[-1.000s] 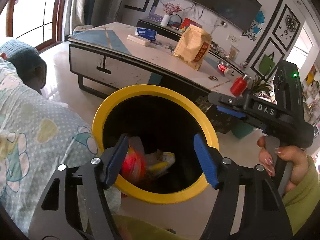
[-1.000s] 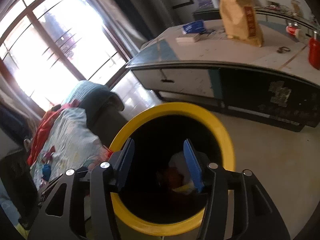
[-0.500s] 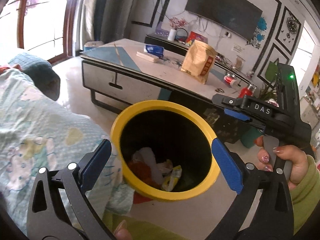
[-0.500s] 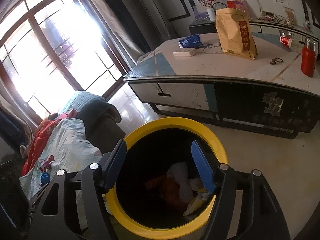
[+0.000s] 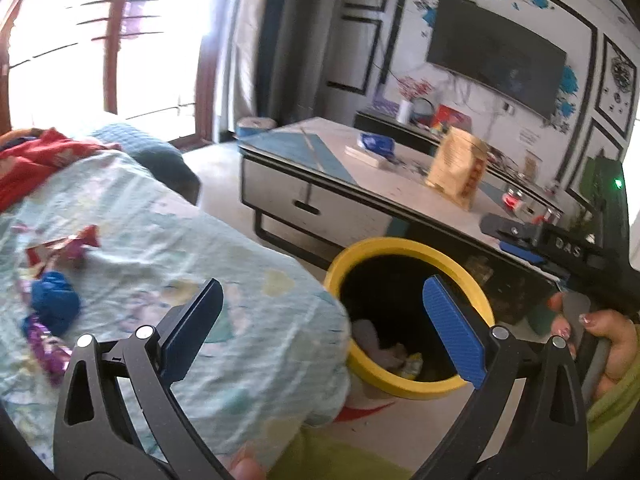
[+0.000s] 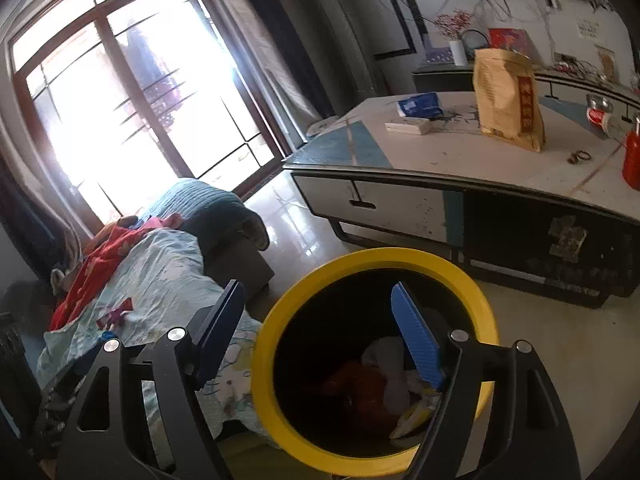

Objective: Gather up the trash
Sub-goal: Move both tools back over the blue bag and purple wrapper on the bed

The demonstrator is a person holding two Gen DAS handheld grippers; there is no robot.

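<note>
A yellow-rimmed black trash bin [image 5: 404, 248] stands on the floor beside the sofa; it also shows in the right wrist view [image 6: 372, 258]. Crumpled wrappers [image 6: 384, 380] lie inside it. My left gripper [image 5: 320, 328] is open and empty, over the sofa edge left of the bin. My right gripper [image 6: 320, 332] is open and empty above the bin's left rim. On the light floral sofa cover [image 5: 180, 248] lie a red wrapper [image 5: 64, 248], a blue crumpled piece [image 5: 54, 306] and a purple wrapper [image 5: 44, 344].
A long low coffee table [image 6: 480, 160] stands behind the bin with a tan paper bag [image 6: 508, 96], a blue packet [image 6: 418, 106] and a red bottle [image 6: 632, 160]. A red cloth [image 6: 92, 268] and teal cushion [image 6: 208, 204] lie on the sofa.
Both grippers have opened wider and drawn back and left from the bin. The left wrist view now swings over the sofa, bringing the wrappers on the cover into sight.
</note>
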